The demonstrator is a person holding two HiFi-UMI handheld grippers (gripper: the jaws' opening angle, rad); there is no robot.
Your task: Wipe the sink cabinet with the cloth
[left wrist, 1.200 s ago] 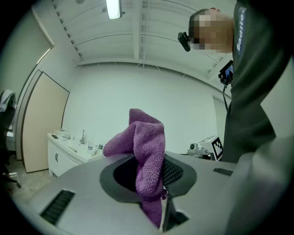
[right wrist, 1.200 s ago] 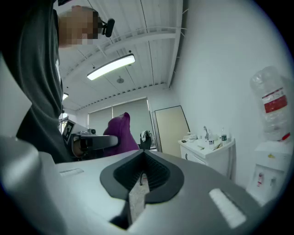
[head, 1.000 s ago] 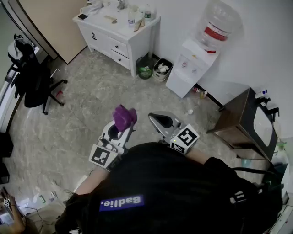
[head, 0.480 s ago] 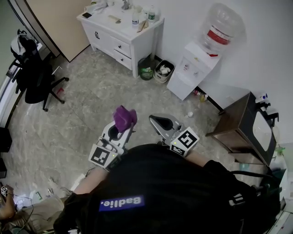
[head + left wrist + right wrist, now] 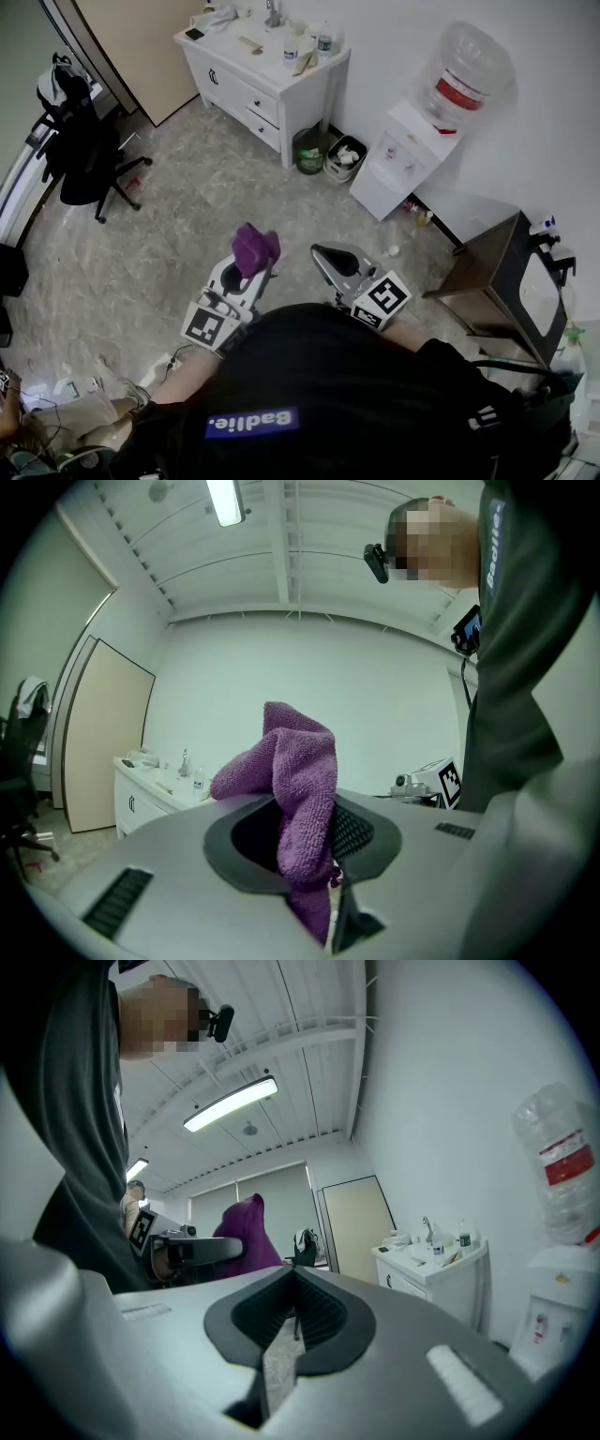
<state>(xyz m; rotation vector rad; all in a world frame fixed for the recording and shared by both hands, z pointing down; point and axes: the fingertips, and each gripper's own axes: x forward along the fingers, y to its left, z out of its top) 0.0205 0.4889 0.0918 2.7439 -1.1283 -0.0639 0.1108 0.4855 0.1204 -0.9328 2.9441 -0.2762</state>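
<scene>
A purple cloth (image 5: 254, 248) sticks up from my left gripper (image 5: 246, 270), whose jaws are shut on it; in the left gripper view the cloth (image 5: 295, 799) fills the gap between the pads. My right gripper (image 5: 330, 258) is held beside it, jaws closed together with nothing between them (image 5: 292, 1321). The white sink cabinet (image 5: 267, 80) with drawers and a tap stands far ahead against the back wall, also seen small in the left gripper view (image 5: 150, 794) and the right gripper view (image 5: 431, 1274). Both grippers are well short of it.
A water dispenser (image 5: 422, 131) stands right of the cabinet, with a green bin (image 5: 309, 150) and a small basket (image 5: 344, 157) between them. A dark wooden cabinet (image 5: 497, 272) is at the right. An office chair (image 5: 80, 159) stands at the left. Grey marble floor (image 5: 187, 216) lies between.
The view has shifted: the cabinet and dispenser sit slightly lower and further right in the head view. Both grippers keep the same pose, cloth still gripped.
</scene>
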